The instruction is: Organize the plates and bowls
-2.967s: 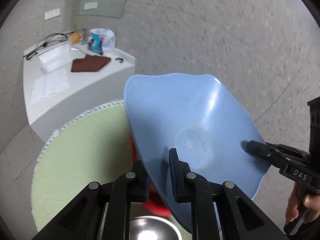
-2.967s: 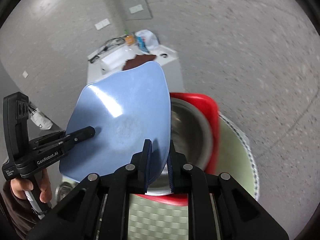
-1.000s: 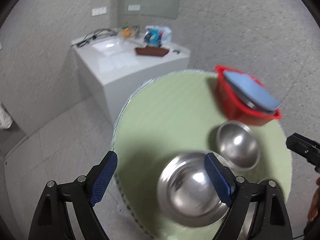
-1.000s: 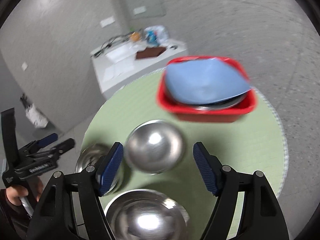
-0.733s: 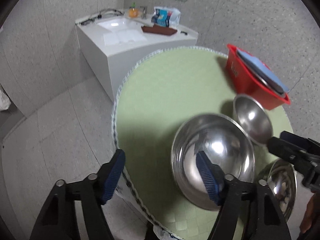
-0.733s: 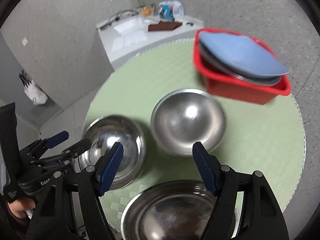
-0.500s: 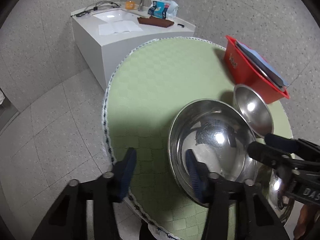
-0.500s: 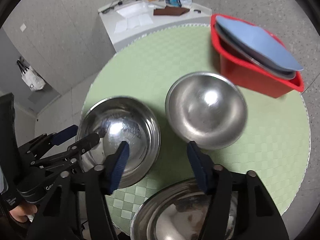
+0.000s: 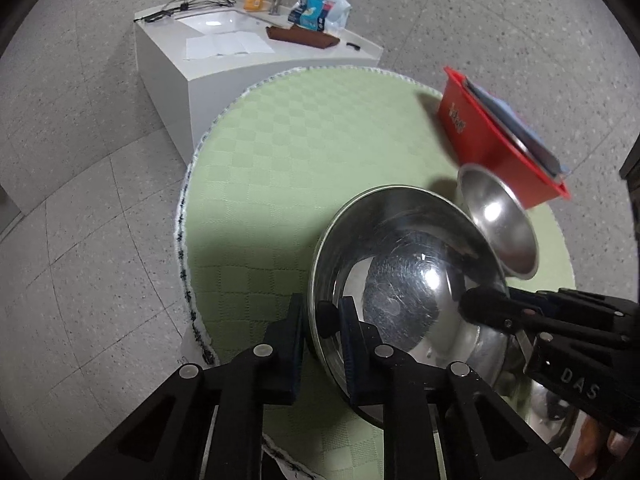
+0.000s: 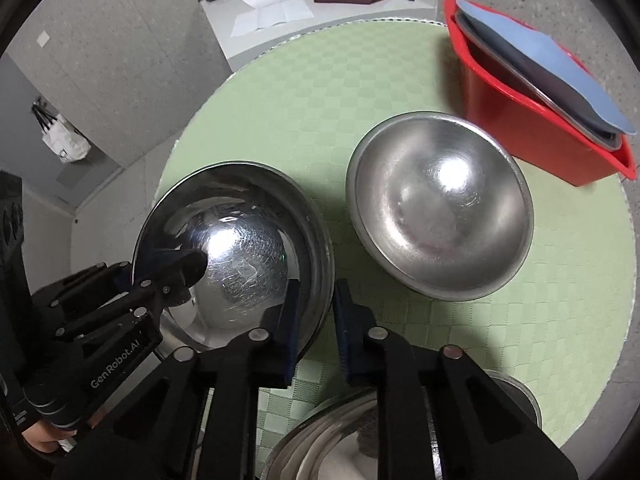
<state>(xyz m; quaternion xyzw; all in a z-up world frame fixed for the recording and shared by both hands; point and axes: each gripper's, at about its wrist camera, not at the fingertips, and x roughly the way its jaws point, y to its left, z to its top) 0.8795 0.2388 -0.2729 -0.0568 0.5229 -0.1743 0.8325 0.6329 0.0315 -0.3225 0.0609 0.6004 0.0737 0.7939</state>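
Observation:
A large shiny steel bowl (image 9: 404,280) (image 10: 236,256) sits on the green round table (image 9: 300,152) (image 10: 320,92). My left gripper (image 9: 320,316) is closed down on its near-left rim. My right gripper (image 10: 314,300) is closed down on its opposite rim; it shows in the left wrist view (image 9: 476,304). A second matte steel bowl (image 10: 440,208) (image 9: 500,224) stands beside it. A red bin (image 10: 532,120) (image 9: 492,144) holds a steel bowl with a blue plate (image 10: 548,60) on top.
Another steel bowl (image 10: 344,440) lies under my right gripper at the table's near edge, with a further one at the right (image 10: 516,400). A white counter (image 9: 248,48) with papers, a brown cloth and a sink stands behind the table. Tiled floor surrounds it.
Both grippers have come down from wide open over the table and closed onto opposite rims of the large steel bowl. Three seconds ago they held the blue plate, which now lies in the red bin.

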